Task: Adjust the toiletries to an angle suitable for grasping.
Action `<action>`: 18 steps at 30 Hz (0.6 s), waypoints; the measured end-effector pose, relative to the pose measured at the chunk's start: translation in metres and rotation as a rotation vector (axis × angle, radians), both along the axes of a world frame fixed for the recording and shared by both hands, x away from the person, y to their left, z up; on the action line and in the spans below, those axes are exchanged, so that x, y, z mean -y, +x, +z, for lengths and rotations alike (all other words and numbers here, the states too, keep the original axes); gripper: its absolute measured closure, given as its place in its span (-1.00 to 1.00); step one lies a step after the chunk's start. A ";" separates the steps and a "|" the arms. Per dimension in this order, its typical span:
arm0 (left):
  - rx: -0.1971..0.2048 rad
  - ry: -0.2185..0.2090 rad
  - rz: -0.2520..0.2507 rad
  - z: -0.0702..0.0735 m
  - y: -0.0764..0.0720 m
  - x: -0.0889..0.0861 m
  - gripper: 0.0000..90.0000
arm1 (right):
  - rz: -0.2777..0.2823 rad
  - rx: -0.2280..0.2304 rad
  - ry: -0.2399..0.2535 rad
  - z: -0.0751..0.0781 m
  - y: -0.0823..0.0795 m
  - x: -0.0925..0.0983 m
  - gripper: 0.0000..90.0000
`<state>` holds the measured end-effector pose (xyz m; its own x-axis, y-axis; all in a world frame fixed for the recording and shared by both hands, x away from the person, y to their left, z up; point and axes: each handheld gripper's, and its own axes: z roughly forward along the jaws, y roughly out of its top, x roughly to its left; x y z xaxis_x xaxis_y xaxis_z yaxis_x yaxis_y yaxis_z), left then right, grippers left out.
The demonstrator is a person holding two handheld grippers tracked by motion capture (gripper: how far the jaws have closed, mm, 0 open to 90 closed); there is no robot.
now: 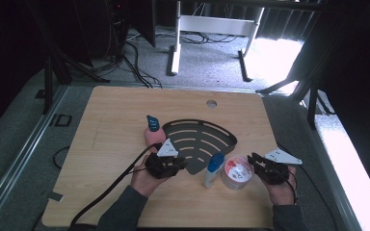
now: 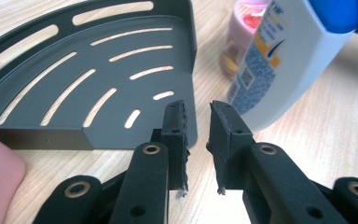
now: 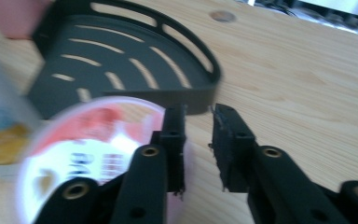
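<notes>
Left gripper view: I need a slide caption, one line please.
Left gripper, jaws slightly apart and empty, at the dark slotted corner shelf, a white blue-capped bottle alongside.

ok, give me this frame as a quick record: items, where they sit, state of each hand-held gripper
surface: wooden table
rack: black slotted corner shelf, flat on the table, nothing in it
bottle: white bottle with blue cap, upright at the shelf's near edge
tub: clear round tub with red-and-white lid, right of the bottle
pink item: pink bottle, blue top, left of the shelf
left hand-held gripper: narrow gap, nothing between the jaws
right hand-held gripper: narrow gap, nothing held, beside the tub
</notes>
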<state>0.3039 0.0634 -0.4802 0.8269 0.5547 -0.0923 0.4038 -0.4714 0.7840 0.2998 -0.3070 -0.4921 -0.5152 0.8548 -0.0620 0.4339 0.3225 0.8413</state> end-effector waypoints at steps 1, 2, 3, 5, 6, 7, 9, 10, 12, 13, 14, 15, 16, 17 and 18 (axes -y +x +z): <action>0.001 -0.001 -0.003 0.000 0.000 0.000 0.69 | 0.016 0.002 0.009 0.002 -0.003 -0.003 0.74; 0.000 -0.002 -0.003 0.000 -0.001 0.000 0.69 | 0.029 0.003 0.019 0.003 -0.004 -0.005 0.78; 0.001 -0.002 -0.006 0.000 -0.001 0.001 0.70 | 0.053 0.002 0.030 0.006 -0.007 -0.009 0.81; 0.000 -0.005 -0.009 0.001 -0.003 0.001 0.70 | 0.085 -0.002 0.031 0.008 -0.010 -0.017 0.87; 0.001 -0.004 -0.012 0.001 -0.003 0.002 0.70 | 0.101 -0.003 0.025 0.009 -0.012 -0.022 0.88; 0.000 -0.005 -0.017 0.001 -0.004 0.002 0.70 | 0.117 -0.007 0.026 0.009 -0.013 -0.026 0.90; -0.003 -0.013 -0.020 0.002 -0.005 0.002 0.70 | 0.131 -0.013 0.027 0.008 -0.015 -0.030 0.92; -0.003 -0.014 -0.021 0.003 -0.006 0.001 0.71 | 0.156 -0.026 0.019 0.006 -0.017 -0.039 0.94; -0.006 -0.022 -0.027 0.004 -0.007 0.001 0.72 | 0.180 -0.036 0.013 0.003 -0.020 -0.045 0.98; -0.003 -0.023 -0.029 0.005 -0.007 0.001 0.71 | 0.190 -0.046 0.021 0.002 -0.021 -0.048 0.99; -0.003 -0.024 -0.030 0.005 -0.008 0.001 0.72 | 0.201 -0.054 0.029 0.001 -0.022 -0.051 0.99; -0.002 -0.022 -0.031 0.005 -0.008 0.002 0.72 | 0.211 -0.058 0.026 0.000 -0.023 -0.053 0.99; -0.005 -0.021 -0.033 0.004 -0.009 0.002 0.71 | 0.216 -0.061 0.022 -0.001 -0.024 -0.056 0.99; -0.006 -0.017 -0.035 0.004 -0.009 0.003 0.72 | 0.221 -0.063 0.019 -0.002 -0.025 -0.058 0.99; -0.009 -0.017 -0.040 0.003 -0.009 0.003 0.71 | 0.222 -0.068 0.018 -0.003 -0.025 -0.060 1.00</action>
<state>0.2949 0.0601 -0.4769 0.8474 0.5197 -0.1084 0.3916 -0.4742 0.7885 0.2746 -0.2472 -0.4951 -0.6931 0.7208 -0.0066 0.4097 0.4014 0.8191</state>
